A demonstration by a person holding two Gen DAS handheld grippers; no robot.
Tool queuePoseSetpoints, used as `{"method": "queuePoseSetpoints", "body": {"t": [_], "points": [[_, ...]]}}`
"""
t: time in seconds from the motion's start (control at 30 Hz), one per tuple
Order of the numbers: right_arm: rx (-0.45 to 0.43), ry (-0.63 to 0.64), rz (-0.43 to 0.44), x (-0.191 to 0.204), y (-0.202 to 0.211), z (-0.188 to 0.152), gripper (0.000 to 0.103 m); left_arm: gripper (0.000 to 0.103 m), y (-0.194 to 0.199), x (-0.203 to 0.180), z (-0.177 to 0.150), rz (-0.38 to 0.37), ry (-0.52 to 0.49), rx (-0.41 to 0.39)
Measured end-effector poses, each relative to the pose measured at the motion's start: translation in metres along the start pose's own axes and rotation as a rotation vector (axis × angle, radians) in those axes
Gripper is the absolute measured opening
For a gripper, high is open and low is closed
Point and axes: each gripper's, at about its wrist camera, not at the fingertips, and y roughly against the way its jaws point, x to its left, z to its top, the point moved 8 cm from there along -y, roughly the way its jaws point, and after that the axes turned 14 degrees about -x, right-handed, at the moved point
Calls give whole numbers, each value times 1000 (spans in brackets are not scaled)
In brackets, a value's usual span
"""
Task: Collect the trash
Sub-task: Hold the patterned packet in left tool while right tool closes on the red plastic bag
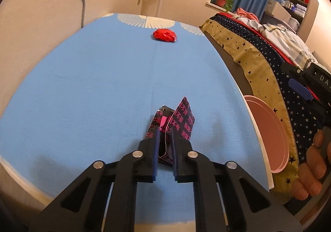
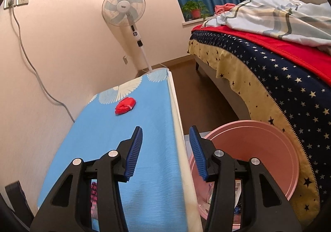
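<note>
My left gripper (image 1: 164,134) is shut on a black wrapper with pink print (image 1: 178,122), just above the blue table cloth (image 1: 93,91). A crumpled red wrapper (image 1: 164,35) lies at the table's far end; it also shows in the right wrist view (image 2: 125,105). My right gripper (image 2: 165,134) is open and empty, held over the table's right edge beside the pink bin (image 2: 269,149). The bin holds some wrappers (image 2: 238,188). The bin's rim also shows in the left wrist view (image 1: 271,134). The right gripper's body shows at the right of the left wrist view.
A bed with a star-patterned cover (image 2: 279,91) stands to the right, close against the bin. A standing fan (image 2: 124,8) is behind the table's far end. A wall with a power cable (image 2: 31,66) runs along the left.
</note>
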Motion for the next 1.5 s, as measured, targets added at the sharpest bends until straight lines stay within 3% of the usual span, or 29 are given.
{"method": "queuePoseSetpoints", "body": {"t": [0.27, 0.57, 0.67, 0.7, 0.73, 0.87, 0.9, 0.93, 1.1, 1.27, 1.5], "points": [[33, 24, -5, 2, -18, -11, 48, 4, -24, 9, 32, 32, -8, -62], [59, 74, 16, 15, -37, -24, 48, 5, -57, 59, 66, 127, 105, -120], [69, 96, 33, 24, -45, -29, 48, 18, -66, 66, 61, 145, 139, -94], [72, 102, 39, 27, -48, -31, 48, 33, -69, 67, 58, 164, 135, -86], [75, 106, 43, 29, -51, -32, 48, 40, -69, 68, 57, 176, 134, -86], [87, 120, 62, 40, -60, -34, 48, 40, -69, 69, 51, 184, 168, -84], [87, 126, 66, 43, -62, -32, 48, 36, -70, 69, 51, 180, 173, -82], [88, 133, 72, 46, -65, -31, 48, 21, -71, 68, 50, 173, 171, -78], [102, 150, 101, 60, -81, -22, 48, 8, -73, 69, 57, 170, 163, -101], [120, 183, 124, 75, -110, -14, 57, 8, -80, 91, 66, 234, 197, -115], [146, 262, 163, 106, -167, -3, 84, 8, -87, 99, 76, 280, 185, -121]]}}
